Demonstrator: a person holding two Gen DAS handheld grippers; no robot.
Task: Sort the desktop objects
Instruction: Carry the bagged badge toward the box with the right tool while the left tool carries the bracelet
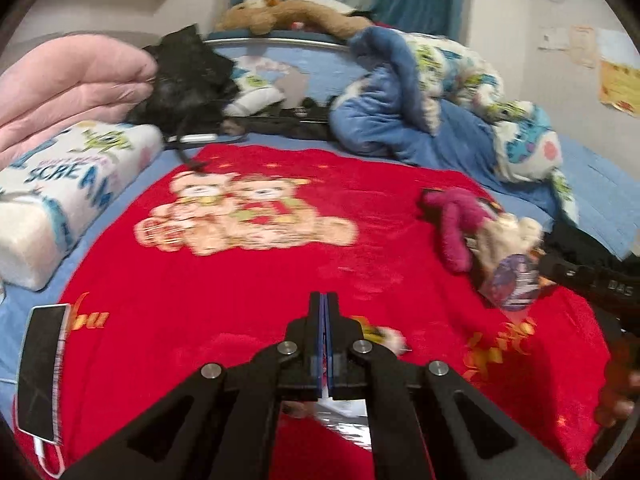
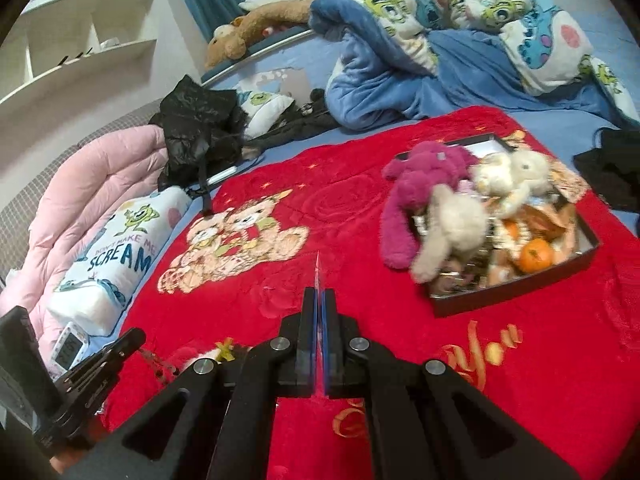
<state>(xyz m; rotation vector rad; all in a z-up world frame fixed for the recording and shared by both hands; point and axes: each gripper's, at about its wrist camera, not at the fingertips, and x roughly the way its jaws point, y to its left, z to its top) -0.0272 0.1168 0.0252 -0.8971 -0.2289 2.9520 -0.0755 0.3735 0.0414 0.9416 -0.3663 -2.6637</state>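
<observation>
Two grippers hang over the red blanket (image 2: pixel 540 360) spread on the bed, and neither carries much. The left gripper (image 1: pixel 324 300) has its jaws pressed flat together with nothing between them. The right gripper (image 2: pixel 319 296) is closed too, but a thin sliver, perhaps a card or a scrap of film, pokes out past its tips; I cannot tell what it is, nor whether it is truly pinched.

Most of the small things already sit in the shallow dark box (image 2: pixel 520 292) on the right side of the blanket. I judge it to be the sorting bin: a magenta plush toy (image 2: pixel 420 176) flops over its near-left corner, with cream plush toys (image 2: pixel 508 176) heaped beside it and an orange (image 2: pixel 536 255) low against the front wall. Piling them there keeps the blanket clear for whatever is left.

That box lies at a slant, its long sides running from the near right toward the far left, and the magenta toy stretches roughly the same way, legs hanging out toward me.

A few loose bits remain near the blanket's front edge, a blurred yellow-and-white thing (image 1: pixel 384 334) just right of the left gripper and something shiny (image 1: pixel 344 424) under it. A phone (image 1: pixel 40 372) lies on its cable at the left edge, lengthways toward the pillow (image 1: pixel 60 200).
</observation>
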